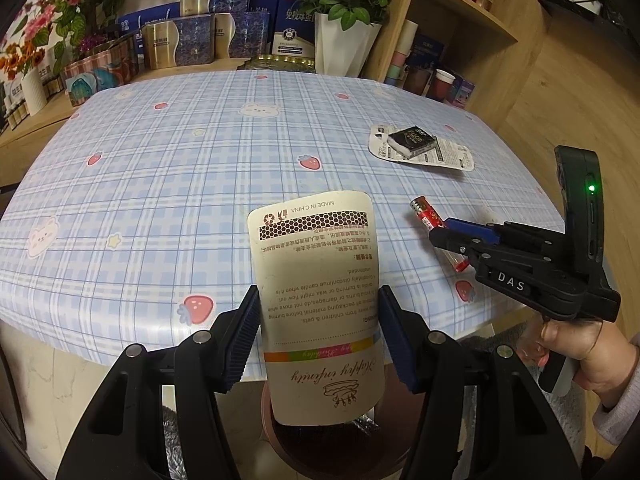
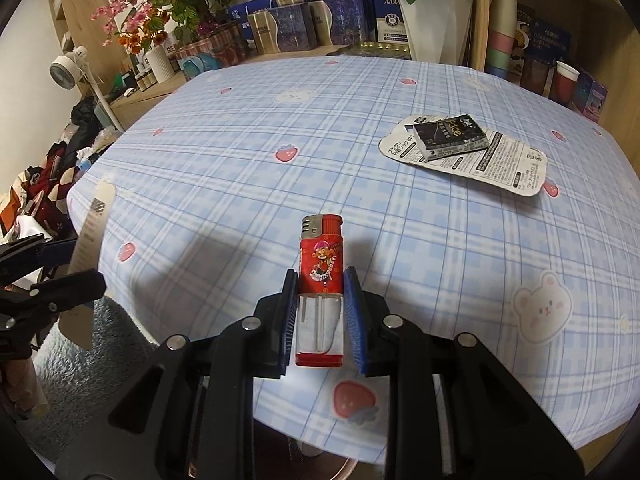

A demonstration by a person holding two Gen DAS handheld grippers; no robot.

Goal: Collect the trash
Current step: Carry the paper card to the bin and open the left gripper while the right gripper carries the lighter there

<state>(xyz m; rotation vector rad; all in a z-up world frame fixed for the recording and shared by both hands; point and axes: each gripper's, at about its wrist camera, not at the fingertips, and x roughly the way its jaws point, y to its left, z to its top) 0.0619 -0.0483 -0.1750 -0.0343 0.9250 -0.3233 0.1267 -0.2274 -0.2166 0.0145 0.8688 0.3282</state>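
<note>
A cream printed card stands upright between the blue pads of my left gripper, which is shut on its sides near the table's front edge. In the right wrist view that card shows edge-on at the far left. My right gripper is shut on a red lighter, held above the tablecloth. The left wrist view shows the right gripper at the right with the lighter poking out of it. A black tissue pack lies on a flat printed card at the table's far right.
Below the table's front edge stands a round brown bin on a grey fluffy rug. Gift boxes, flower pots and wooden shelves with cups line the back. Clutter lies on the floor at the left.
</note>
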